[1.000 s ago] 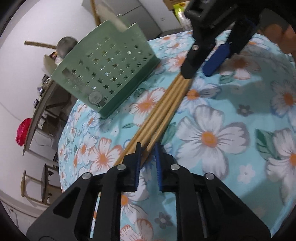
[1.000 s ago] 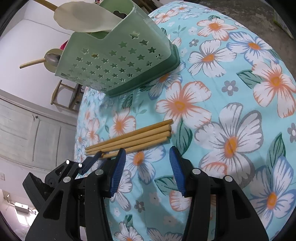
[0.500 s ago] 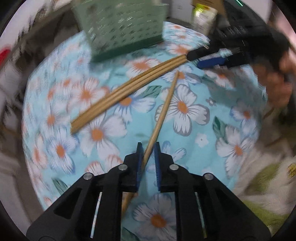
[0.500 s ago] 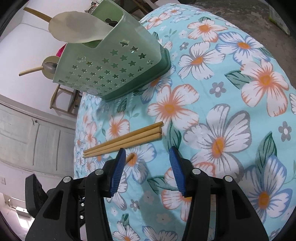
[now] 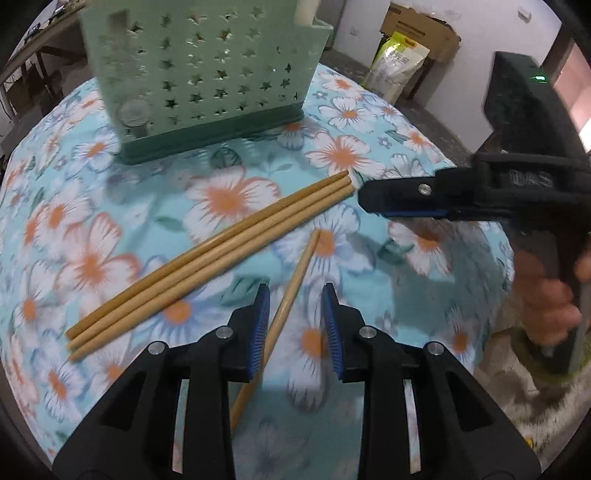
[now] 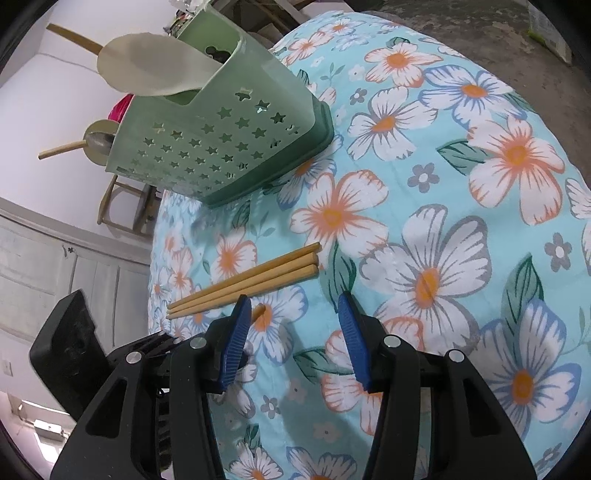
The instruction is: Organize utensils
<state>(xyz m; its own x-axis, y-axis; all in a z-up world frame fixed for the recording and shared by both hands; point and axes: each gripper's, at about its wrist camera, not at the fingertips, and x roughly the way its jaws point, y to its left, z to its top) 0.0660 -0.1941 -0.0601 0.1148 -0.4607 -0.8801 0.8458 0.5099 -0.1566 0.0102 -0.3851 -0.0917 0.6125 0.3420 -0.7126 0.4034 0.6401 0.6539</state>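
Three wooden chopsticks point(image 5: 207, 258) lie side by side on the floral cloth; they also show in the right wrist view point(image 6: 251, 282). A fourth chopstick point(image 5: 295, 277) lies apart, angled, running between the open fingers of my left gripper point(image 5: 295, 321), which do not clamp it. A green star-punched utensil basket point(image 5: 199, 74) stands behind, holding a pale spatula point(image 6: 147, 66) and a ladle point(image 6: 98, 142). My right gripper point(image 6: 295, 332) is open and empty, hovering just right of the chopstick tips; it shows side-on in the left wrist view point(image 5: 406, 201).
The round table carries a turquoise floral cloth point(image 6: 443, 221). A yellow-green bag point(image 5: 399, 62) and a cardboard box point(image 5: 424, 29) sit on the floor behind. A wooden chair point(image 6: 122, 206) and grey cabinets point(image 6: 55, 266) stand beyond the table's edge.
My left gripper pulled one chopstick away from the bundle, swung round to face the basket, then opened and let the chopstick go onto the cloth. The right gripper barely moved.
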